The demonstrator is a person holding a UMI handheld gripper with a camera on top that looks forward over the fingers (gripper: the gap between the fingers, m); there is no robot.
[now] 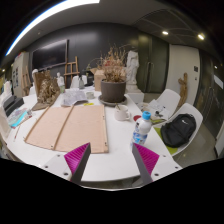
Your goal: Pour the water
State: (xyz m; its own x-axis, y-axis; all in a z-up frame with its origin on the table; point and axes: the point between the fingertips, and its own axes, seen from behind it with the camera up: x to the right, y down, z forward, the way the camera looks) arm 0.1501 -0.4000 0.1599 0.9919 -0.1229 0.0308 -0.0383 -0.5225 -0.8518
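A clear water bottle [143, 128] with a blue label and white cap stands on the white table [110, 152], ahead of my right finger and a little to its right. A white cup [121, 112] sits on the table beyond it, near the middle. My gripper [111, 158] hovers over the near part of the table, open, with only bare tabletop between its magenta pads [76, 157]. Nothing is held.
A potted plant [113, 88] in a brown pot stands at the table's far end. Brown cardboard sheets [68, 126] lie on the left half. A black bag [179, 131] rests on a white chair to the right. White chairs ring the table.
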